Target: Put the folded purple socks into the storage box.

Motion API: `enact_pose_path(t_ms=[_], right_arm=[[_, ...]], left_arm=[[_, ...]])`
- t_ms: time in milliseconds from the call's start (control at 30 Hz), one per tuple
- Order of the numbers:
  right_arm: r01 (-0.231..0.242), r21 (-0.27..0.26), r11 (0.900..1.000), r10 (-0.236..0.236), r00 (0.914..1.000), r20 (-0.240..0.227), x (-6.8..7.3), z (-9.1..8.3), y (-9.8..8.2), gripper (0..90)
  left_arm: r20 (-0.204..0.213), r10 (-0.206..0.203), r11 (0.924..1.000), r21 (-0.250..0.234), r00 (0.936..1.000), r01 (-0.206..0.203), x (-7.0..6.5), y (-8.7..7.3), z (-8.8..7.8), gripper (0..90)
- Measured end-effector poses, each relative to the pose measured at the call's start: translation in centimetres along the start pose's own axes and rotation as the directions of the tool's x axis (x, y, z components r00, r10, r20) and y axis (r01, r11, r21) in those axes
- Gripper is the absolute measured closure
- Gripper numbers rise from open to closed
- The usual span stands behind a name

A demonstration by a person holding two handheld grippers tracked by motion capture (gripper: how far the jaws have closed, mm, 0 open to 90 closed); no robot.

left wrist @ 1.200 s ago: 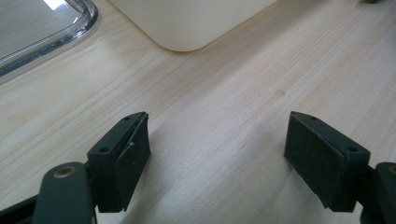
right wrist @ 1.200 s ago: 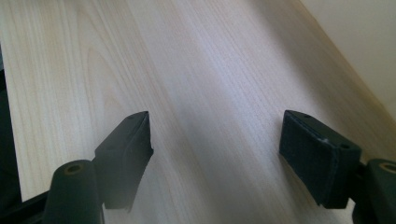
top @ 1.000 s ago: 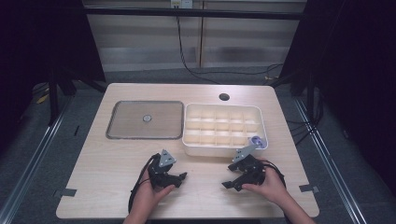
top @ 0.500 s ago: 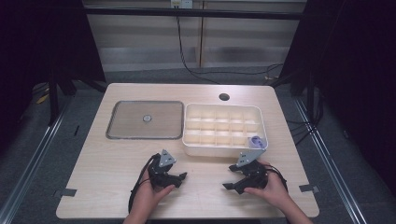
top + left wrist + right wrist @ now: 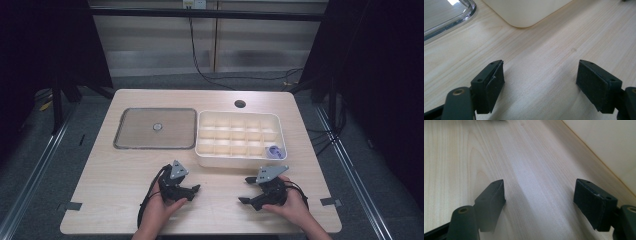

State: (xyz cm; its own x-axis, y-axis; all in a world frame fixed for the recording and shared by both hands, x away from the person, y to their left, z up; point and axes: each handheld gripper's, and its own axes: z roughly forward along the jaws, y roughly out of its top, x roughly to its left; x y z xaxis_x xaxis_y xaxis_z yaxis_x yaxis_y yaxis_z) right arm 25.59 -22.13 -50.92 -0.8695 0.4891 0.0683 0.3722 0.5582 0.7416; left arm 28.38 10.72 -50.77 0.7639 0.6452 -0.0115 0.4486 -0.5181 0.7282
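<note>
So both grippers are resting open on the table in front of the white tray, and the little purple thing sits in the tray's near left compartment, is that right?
Not quite. The purple thing sits in the near right compartment of the tray, as the high view shows. The rest holds: the left gripper and right gripper both rest open on the table in front of the tray.

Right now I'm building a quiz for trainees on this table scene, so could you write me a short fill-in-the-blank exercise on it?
1. The small purple thing lies in a corner compartment of the white ____.
2. The clear lid lies flat on the table, to the ____ of the organizer box in the high view.
3. The jaws of the left tool and of the right tool stand ____.

Missing words: organizer box; left; open
</note>
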Motion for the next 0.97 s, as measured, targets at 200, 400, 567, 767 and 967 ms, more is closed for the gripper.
enact_pose_path(t_ms=[200,400,567,767,967], right_arm=[[0.018,-0.002,1.000,-0.018,0.9998,0.010,0.17,0.06,-0.07,24.5],[0.025,0.002,1.000,-0.025,0.9995,0.019,0.31,0.10,-0.06,24.3],[0.025,0.001,1.000,-0.025,0.9995,0.019,0.31,0.10,-0.06,24.3],[0.024,0.000,1.000,-0.024,0.9995,0.019,0.30,0.10,-0.06,24.2],[0.026,0.001,1.000,-0.026,0.9995,0.019,0.31,0.10,-0.06,24.2]], left_arm=[[0.000,-0.002,1.0000,-0.002,1.0000,0.002,-0.01,0.00,0.01,21.8],[-0.001,0.001,1.0000,0.000,1.0000,-0.001,0.00,0.00,0.00,21.8],[-0.001,-0.003,1.0000,-0.002,1.0000,0.003,-0.01,-0.01,0.00,21.8],[-0.001,-0.003,1.0000,-0.002,1.0000,0.003,-0.01,-0.01,0.01,21.8],[-0.001,0.002,1.0000,0.001,1.0000,-0.002,0.01,0.00,-0.01,21.8]])
